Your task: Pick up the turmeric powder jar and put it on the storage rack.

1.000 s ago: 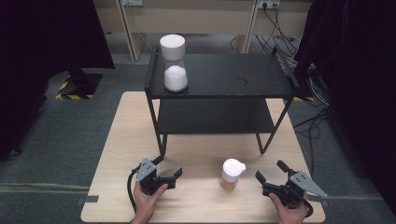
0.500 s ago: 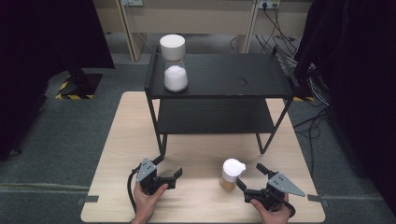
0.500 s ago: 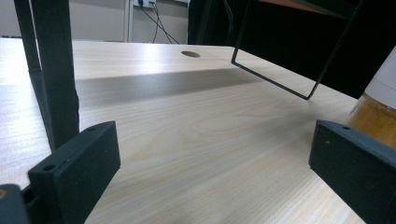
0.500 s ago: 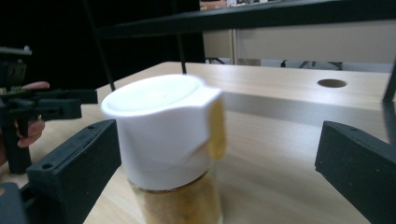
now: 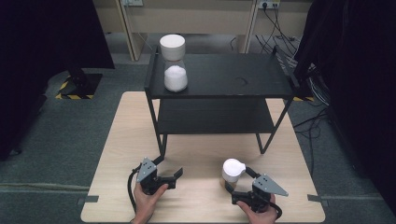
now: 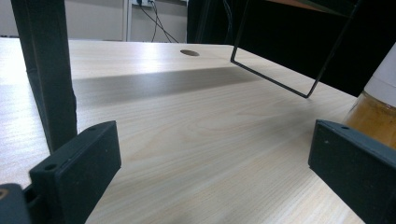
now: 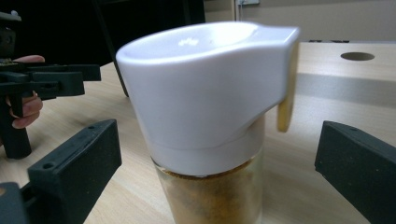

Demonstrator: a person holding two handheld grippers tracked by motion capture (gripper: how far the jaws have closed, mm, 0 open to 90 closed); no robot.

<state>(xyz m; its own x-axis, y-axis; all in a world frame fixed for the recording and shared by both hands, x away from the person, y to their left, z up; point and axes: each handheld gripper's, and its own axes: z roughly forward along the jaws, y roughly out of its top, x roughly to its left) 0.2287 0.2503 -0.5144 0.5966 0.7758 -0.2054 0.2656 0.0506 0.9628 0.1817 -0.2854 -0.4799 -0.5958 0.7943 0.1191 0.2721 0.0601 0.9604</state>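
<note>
the spice jar [image 5: 232, 171] stands upright on the wooden table [image 5: 116, 140], its long axis vertical, in front of the black shelf rack [image 5: 219, 79]. it is clear glass with orange-brown powder inside and a white cap [image 7: 205, 88] — the cap has a spout lip sticking out to one side. the right gripper [image 5: 240, 179] has its jaws spread wide, one on each side of the jar, not touching it. the left gripper [image 5: 170, 170] rests on the table, well apart from the jar, jaws also spread — nothing between them.

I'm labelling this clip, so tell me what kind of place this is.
Probably a lab or workshop set up for recording, not a kitchen: a bare wooden table on grey carpet, dark curtains at the sides, and wall sockets with trailing cables behind a black metal shelf rack.
</note>
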